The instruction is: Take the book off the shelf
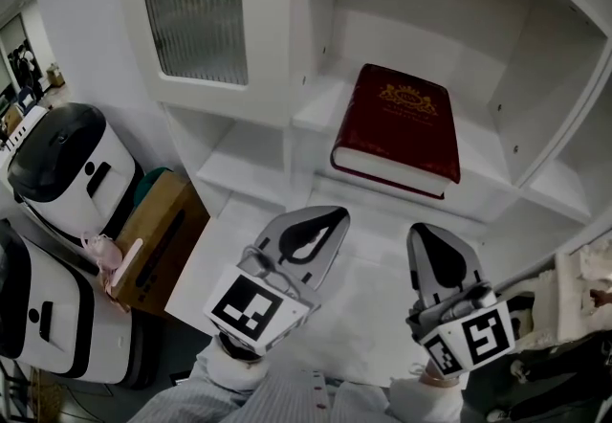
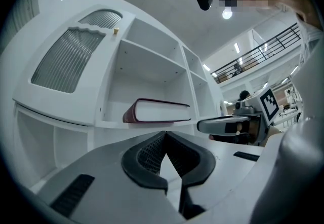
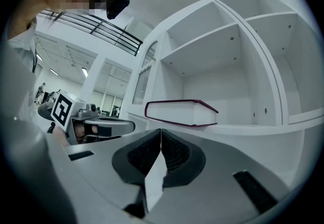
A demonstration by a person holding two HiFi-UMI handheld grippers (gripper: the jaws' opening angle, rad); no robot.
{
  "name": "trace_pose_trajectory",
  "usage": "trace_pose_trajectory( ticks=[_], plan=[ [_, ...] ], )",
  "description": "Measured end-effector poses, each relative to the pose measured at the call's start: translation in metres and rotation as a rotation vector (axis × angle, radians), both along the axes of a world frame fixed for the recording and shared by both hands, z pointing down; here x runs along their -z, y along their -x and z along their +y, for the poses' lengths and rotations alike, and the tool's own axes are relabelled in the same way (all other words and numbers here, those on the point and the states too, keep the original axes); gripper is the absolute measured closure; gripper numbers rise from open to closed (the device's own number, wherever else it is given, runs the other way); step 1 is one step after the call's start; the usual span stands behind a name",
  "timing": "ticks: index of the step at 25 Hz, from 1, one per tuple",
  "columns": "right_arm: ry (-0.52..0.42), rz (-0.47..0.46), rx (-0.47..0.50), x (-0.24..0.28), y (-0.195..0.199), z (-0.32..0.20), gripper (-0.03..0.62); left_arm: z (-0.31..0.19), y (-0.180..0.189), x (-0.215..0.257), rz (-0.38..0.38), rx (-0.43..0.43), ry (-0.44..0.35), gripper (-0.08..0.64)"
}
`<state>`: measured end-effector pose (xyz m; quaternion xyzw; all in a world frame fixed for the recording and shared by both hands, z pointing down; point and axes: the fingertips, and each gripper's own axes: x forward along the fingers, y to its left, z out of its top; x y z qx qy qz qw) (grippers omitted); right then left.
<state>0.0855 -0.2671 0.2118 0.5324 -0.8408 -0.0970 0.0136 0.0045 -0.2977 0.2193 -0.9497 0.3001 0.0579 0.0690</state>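
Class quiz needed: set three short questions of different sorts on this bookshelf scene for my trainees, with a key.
1. True or false: the red book stands upright on the shelf.
2. The left gripper is: A open; B shut and empty; C shut on the book.
3. Fill in: in the head view, the ribbed-glass door is up and to the book's ____.
Key: 1 false, it lies flat. 2 B. 3 left.
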Motion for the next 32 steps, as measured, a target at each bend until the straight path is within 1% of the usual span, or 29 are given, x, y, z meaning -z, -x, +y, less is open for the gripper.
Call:
trace_pose_trajectory(
  ticks=[9, 13, 19, 20, 23, 28, 32],
  plan=[
    [-0.023, 0.007, -0.053, 0.003, -0.013, -0.005, 0.577, -0.011, -0.002, 0.000, -0.005, 0.000, -0.010, 0.549],
    [-0.020, 0.014, -0.051, 0.003, -0.017, -0.007, 0.575, -0.014, 0.000, 0.003, -0.003, 0.002, -0.024, 0.548],
    [-0.014, 0.047, -0.056, 0.001, -0.024, -0.011, 0.574, -0.020, 0.002, 0.005, -0.004, 0.006, -0.037, 0.537],
    [-0.010, 0.057, -0.055, 0.001, -0.025, -0.012, 0.564, -0.021, 0.000, 0.004, -0.009, 0.000, -0.036, 0.516],
    [-0.003, 0.092, -0.051, -0.001, -0.026, -0.013, 0.506, -0.023, -0.003, 0.001, -0.035, -0.008, -0.045, 0.467],
    [-0.041, 0.125, -0.068, 0.006, -0.032, -0.013, 0.472, -0.027, -0.001, 0.003, -0.056, 0.021, -0.076, 0.430],
    [-0.094, 0.178, -0.110, 0.014, -0.040, -0.013, 0.459, -0.034, 0.004, 0.006, -0.075, 0.045, -0.103, 0.422]
  ],
)
